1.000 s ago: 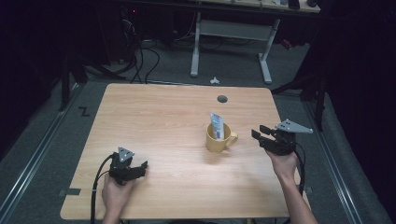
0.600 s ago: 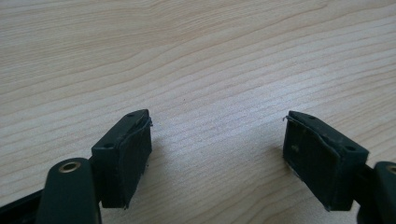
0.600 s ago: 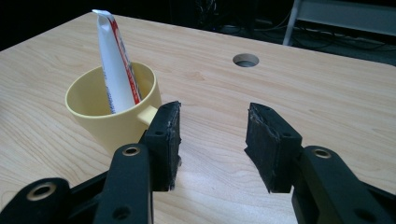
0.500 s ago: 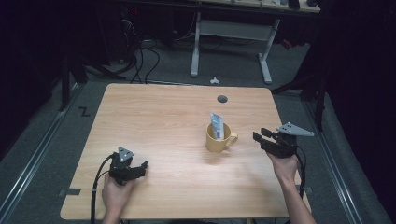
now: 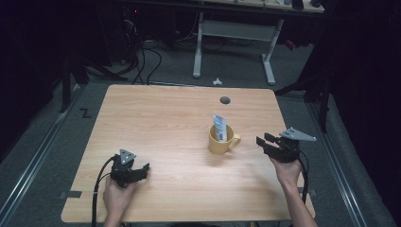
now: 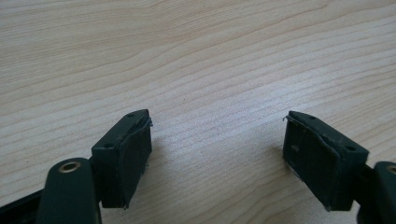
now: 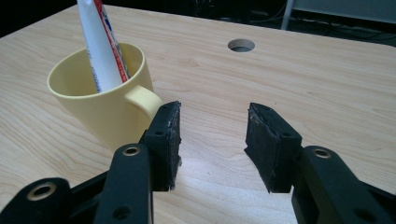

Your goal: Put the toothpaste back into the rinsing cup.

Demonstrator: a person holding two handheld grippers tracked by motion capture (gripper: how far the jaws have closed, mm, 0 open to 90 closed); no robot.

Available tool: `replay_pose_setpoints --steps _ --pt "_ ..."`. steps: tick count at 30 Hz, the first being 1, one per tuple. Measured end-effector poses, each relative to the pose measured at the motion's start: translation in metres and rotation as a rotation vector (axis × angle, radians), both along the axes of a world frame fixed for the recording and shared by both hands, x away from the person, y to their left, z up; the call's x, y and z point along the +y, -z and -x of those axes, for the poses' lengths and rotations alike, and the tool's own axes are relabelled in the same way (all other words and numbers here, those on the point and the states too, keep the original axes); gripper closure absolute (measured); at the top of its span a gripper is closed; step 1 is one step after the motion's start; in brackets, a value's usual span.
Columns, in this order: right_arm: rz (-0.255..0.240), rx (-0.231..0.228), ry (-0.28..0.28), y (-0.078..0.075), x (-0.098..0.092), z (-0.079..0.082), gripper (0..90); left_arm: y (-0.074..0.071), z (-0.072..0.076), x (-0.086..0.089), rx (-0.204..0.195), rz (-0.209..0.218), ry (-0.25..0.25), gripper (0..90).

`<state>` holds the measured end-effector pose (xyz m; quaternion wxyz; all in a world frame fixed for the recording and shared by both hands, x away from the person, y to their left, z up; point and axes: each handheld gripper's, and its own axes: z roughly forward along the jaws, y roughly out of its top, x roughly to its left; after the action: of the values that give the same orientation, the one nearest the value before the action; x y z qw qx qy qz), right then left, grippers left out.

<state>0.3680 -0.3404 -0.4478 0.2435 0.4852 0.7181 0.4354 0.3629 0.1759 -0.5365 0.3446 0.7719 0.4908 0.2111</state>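
Note:
A yellow mug (image 5: 221,141) stands upright right of the table's middle, handle turned right, with a white, red and blue toothpaste tube (image 5: 219,126) leaning inside it. My right gripper (image 5: 262,142) hovers just right of the handle, open and empty; in the right gripper view (image 7: 213,135) the mug (image 7: 95,100) and tube (image 7: 102,42) sit left of its jaws. My left gripper (image 5: 143,168) rests low near the front left of the table, open with nothing between its pads (image 6: 217,149).
The light wooden table (image 5: 156,123) has a round cable hole (image 5: 225,100) near its far edge. Beyond it on the floor are a desk frame (image 5: 234,45), cables and a small white object (image 5: 216,82). A rail runs along the floor at the left.
The right gripper has drifted slightly back toward the person, away from the mug. The left gripper has not moved.

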Motion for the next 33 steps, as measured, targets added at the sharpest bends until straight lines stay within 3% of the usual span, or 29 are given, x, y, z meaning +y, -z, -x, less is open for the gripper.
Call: replay_pose_setpoints --steps 33 --pt "0.016 0.06 0.025 0.031 0.001 -0.002 55.3 0.0 0.0 0.0 0.0 0.0 0.0 23.9"
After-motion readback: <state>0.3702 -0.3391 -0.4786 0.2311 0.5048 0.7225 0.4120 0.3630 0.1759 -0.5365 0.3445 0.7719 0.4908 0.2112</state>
